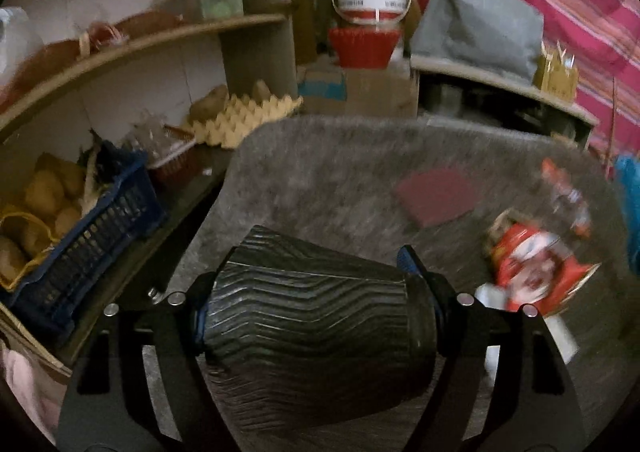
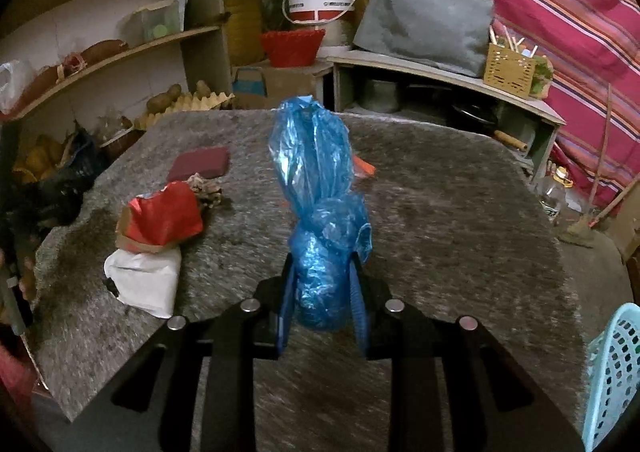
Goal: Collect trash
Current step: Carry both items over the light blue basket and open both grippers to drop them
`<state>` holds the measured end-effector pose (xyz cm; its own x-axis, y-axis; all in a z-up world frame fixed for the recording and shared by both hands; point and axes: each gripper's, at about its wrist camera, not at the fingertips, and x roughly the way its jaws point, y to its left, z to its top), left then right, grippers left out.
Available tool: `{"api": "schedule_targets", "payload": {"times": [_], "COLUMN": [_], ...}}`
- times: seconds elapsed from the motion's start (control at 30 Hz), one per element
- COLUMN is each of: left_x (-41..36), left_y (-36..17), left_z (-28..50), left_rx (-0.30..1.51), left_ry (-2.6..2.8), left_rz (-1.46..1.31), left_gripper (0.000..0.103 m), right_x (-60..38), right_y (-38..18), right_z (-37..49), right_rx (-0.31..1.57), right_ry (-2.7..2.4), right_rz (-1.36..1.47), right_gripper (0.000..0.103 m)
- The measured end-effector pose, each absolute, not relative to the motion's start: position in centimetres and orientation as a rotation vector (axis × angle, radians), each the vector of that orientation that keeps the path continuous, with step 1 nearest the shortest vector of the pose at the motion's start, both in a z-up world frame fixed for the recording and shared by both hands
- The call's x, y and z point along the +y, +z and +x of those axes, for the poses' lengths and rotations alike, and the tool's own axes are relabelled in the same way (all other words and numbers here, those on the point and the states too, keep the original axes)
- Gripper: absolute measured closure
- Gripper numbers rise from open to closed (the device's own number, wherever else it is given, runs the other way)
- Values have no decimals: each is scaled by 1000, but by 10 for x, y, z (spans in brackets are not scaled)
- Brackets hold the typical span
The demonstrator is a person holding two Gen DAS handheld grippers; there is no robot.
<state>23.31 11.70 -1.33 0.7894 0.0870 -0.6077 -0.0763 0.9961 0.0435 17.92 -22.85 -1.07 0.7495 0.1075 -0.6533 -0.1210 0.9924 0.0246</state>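
Note:
My left gripper is shut on a black ribbed paper cup, held above the grey furry table top. My right gripper is shut on a crumpled blue plastic bag, held upright over the same table. A red and white crumpled wrapper lies on the table right of the left gripper; it also shows in the right wrist view, with white paper under it. A dark red flat pad lies further back.
Shelves on the left hold a blue crate of potatoes and an egg tray. A white bucket on a red basket stands behind the table. A light blue basket is at the right edge. An orange wrapper lies behind the bag.

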Motion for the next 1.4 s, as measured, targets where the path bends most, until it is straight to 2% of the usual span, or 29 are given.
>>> {"api": "schedule_targets", "payload": {"times": [0.23,0.5,0.9,1.4], "left_x": [53,-42,-191,-377], "left_y": [19,31,23,9], "left_z": [213,194,166,113], "left_rx": [589,540,527,497], "left_ry": [55,-33,-278,-551], "left_rz": [22,50,72,178], "left_gripper": [27,27,27,27], "right_x": [-273,-342,-454,-573], "right_y": [-1,11,17,-7], "right_z": [159,129,66,7], "right_rx": [698,664,631,676], "right_ry": [72,-42,-260,-427], "right_rz": [12,58,84,212], "right_gripper": [77,77,77,77]}}
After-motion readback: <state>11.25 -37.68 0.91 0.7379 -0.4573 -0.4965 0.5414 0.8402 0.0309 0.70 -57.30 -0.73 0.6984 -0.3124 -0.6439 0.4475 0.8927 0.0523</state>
